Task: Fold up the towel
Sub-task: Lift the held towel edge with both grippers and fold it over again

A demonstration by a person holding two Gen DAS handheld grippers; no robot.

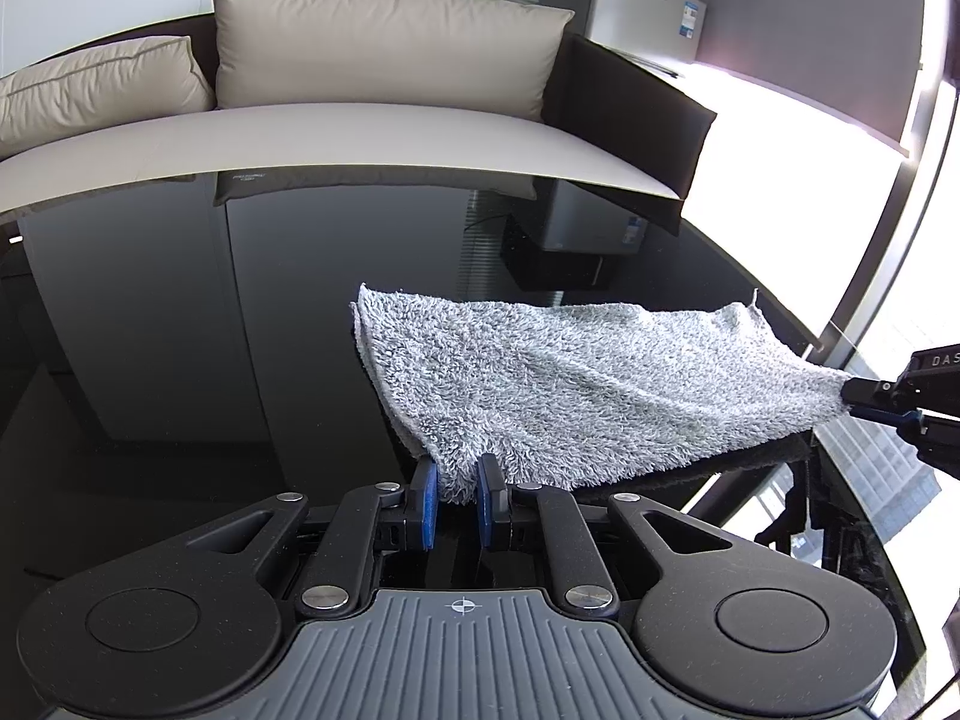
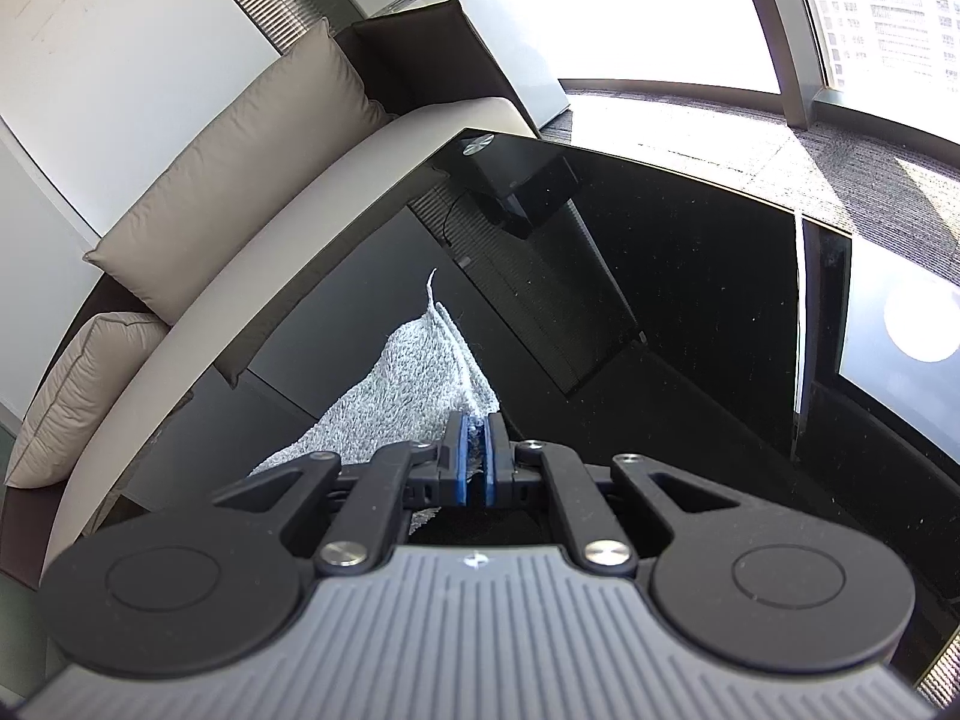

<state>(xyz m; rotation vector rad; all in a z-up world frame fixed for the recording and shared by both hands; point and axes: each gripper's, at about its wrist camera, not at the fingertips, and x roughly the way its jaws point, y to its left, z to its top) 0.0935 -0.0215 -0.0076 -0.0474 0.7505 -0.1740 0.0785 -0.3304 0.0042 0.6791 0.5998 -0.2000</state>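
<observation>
Grey towel (image 1: 576, 384) stretched above the black desk (image 1: 180, 330) — near corner pinched between left gripper (image 1: 457, 489) fingers, far corner clamped tight in right gripper (image 2: 476, 450) — sagging slightly between.

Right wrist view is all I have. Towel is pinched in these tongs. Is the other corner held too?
Observer: Yes. The left tongs grip the near corner of the towel.
Operator: Is the towel flat on the table?
Observer: No. Its edge near the right tongs is lifted off the black table, with a shadow underneath.
Operator: How many layers?
Observer: At the far-left corner two layers show, so it looks folded once already.
</observation>
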